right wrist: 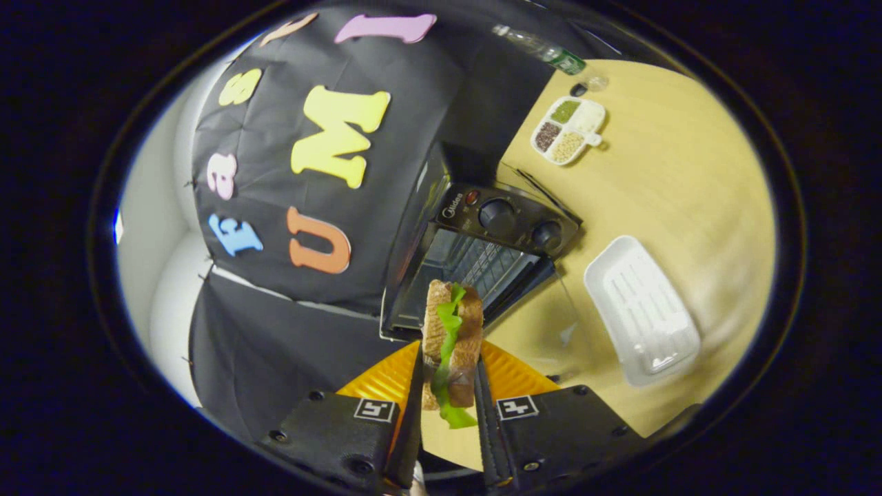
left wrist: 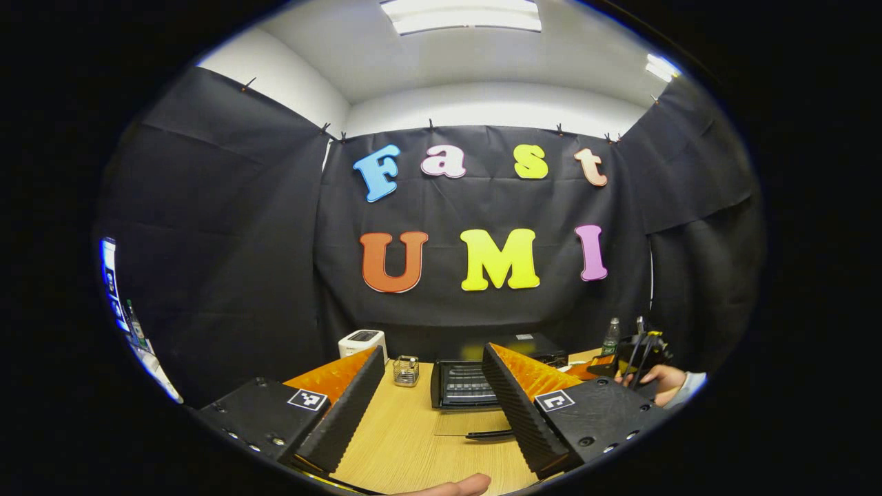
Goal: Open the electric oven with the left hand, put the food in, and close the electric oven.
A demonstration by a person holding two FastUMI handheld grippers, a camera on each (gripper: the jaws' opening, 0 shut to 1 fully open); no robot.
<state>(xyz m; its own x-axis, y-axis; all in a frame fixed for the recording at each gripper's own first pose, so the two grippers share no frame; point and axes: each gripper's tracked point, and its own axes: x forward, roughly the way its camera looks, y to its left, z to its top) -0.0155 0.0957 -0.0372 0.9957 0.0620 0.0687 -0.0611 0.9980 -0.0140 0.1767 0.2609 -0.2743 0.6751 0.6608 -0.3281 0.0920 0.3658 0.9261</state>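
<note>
Clamped between both fingers of the right claw (right wrist: pixel 448 386), one sandwich (right wrist: pixel 451 337) of brown bread with green lettuce stands on edge, its far end just in front of the open mouth of the electric oven (right wrist: pixel 475 255). One oven stands on the wooden tabletop (right wrist: pixel 689 186) against the booth's black wall, its door dropped open, a wire rack inside and two round knobs on its control panel. Beside it on the tabletop lies one empty white tray (right wrist: pixel 641 310); farther off sit one white dish (right wrist: pixel 568 129) with four compartments of grains and one bottle (right wrist: pixel 544 48) lying near the edge. In the left gripper view the left claw (left wrist: pixel 431 386) is spread wide with nothing between its fingers, aimed at the same oven (left wrist: pixel 475 382) across the tabletop (left wrist: pixel 406 441). One white appliance (left wrist: pixel 362 342) and one small wire holder (left wrist: pixel 406 370) stand to the oven's left, a green bottle (left wrist: pixel 611 337) to its right, where a hand (left wrist: pixel 658 382) holds the other gripper.
</note>
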